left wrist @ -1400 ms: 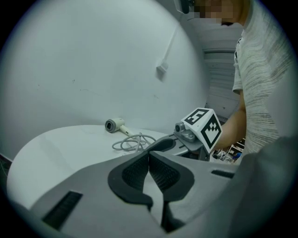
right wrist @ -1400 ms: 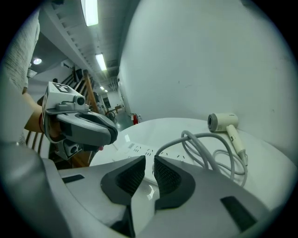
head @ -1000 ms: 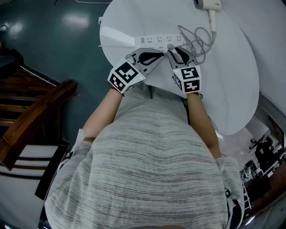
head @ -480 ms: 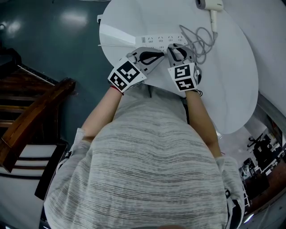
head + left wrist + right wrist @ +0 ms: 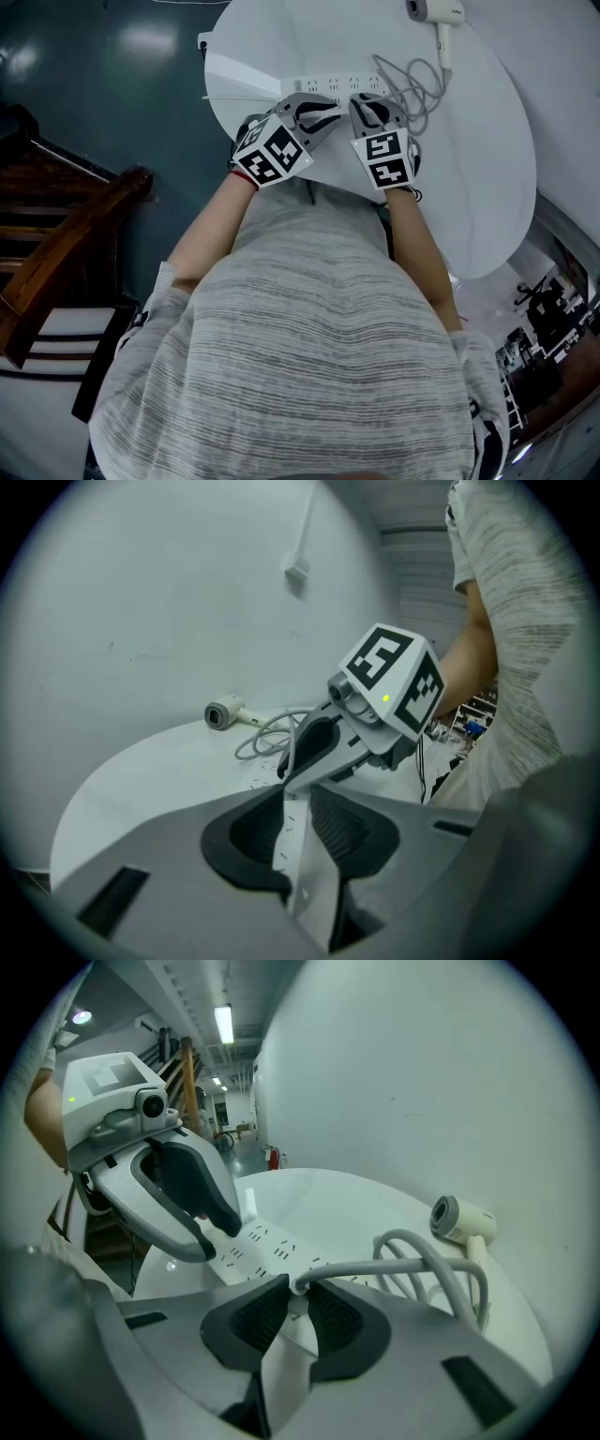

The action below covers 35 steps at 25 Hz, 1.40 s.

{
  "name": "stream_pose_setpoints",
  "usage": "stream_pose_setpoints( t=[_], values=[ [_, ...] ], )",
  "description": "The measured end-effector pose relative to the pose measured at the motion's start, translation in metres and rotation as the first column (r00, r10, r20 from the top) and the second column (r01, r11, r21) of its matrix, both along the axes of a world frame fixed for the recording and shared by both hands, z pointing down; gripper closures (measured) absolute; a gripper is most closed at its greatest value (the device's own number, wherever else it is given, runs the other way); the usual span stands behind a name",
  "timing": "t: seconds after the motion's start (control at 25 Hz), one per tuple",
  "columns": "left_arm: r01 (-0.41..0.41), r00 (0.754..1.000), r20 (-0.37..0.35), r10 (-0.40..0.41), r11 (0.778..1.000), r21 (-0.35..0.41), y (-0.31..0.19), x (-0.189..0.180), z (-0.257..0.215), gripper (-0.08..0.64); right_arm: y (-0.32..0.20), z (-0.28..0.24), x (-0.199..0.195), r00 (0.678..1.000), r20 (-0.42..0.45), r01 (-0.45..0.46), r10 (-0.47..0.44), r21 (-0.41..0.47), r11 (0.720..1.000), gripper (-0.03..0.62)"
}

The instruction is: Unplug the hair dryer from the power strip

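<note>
Currently logged on the round white table [image 5: 487,169], 5 entries:

1. Plug [image 5: 298,1284]: white, belongs to the hair dryer. It sits in the power strip [image 5: 328,84] toward the strip's right end, directly between the tips of the right gripper [image 5: 372,101]. Only its neck shows in the gap.
2. Cord [image 5: 412,89]: grey. It leaves the plug to the right, loops in a loose coil beside the strip's right end, then runs on to the dryer's handle.
3. Hair dryer [image 5: 436,11]: lies on its side at the table's far rim, well apart from both grippers. The handle points back toward the person and the barrel lies across it. In the right gripper view the barrel's round end faces the camera.
4. Power strip: flat on the table, long axis running left to right across the person's front, sockets up.
5. Grippers, 2:
 - Right gripper: the ribbed pads are closed on the plug's neck, tips down at the strip's top face.
 - Left gripper [image 5: 323,117]: the jaws have just been opening and stand a narrow slit apart. The strip's white face shows through the slit under the tips, and nothing is clamped. It sits just beside the right gripper, their tips close together
</note>
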<state>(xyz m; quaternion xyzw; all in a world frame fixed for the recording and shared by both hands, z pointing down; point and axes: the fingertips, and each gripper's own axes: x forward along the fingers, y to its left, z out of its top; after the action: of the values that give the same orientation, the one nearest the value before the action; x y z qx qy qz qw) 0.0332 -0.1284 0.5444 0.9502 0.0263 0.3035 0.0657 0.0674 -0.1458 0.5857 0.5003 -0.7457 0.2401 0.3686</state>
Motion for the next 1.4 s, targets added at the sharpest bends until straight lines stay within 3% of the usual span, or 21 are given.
stream_pose_setpoints(
  t=[0.2,0.44,0.6,0.76,1.0,1.4],
  values=[
    [-0.056,0.993,0.105,0.045,0.993,0.103,-0.01,0.006,0.017,0.262,-0.001,0.0,0.0,1.0,0.006,-0.004,0.004,-0.019,1.0,0.514],
    [-0.106,0.977,0.201,0.063,0.973,0.207,-0.022,0.018,0.04,0.132,0.0,0.001,-0.001,1.0,-0.003,-0.008,0.008,-0.031,0.999,0.514],
    [-0.166,0.958,0.267,0.106,0.962,0.215,-0.024,0.024,0.056,0.11,-0.001,-0.001,-0.002,1.0,-0.004,-0.003,0.002,-0.038,0.999,0.512],
    [-0.244,0.922,0.349,0.166,0.951,0.192,-0.023,0.027,0.073,0.099,-0.001,0.0,-0.002,1.0,-0.006,0.014,-0.014,-0.046,0.999,0.512],
    [-0.328,0.878,0.414,0.239,0.931,0.158,-0.017,0.034,0.087,0.094,-0.002,0.0,-0.004,0.999,-0.007,0.036,-0.037,-0.056,0.998,0.512],
    [-0.357,0.887,0.366,0.281,0.921,0.158,-0.014,0.041,0.088,0.084,-0.002,0.0,-0.003,1.0,0.007,0.03,-0.03,-0.08,0.996,0.509]
  ],
)
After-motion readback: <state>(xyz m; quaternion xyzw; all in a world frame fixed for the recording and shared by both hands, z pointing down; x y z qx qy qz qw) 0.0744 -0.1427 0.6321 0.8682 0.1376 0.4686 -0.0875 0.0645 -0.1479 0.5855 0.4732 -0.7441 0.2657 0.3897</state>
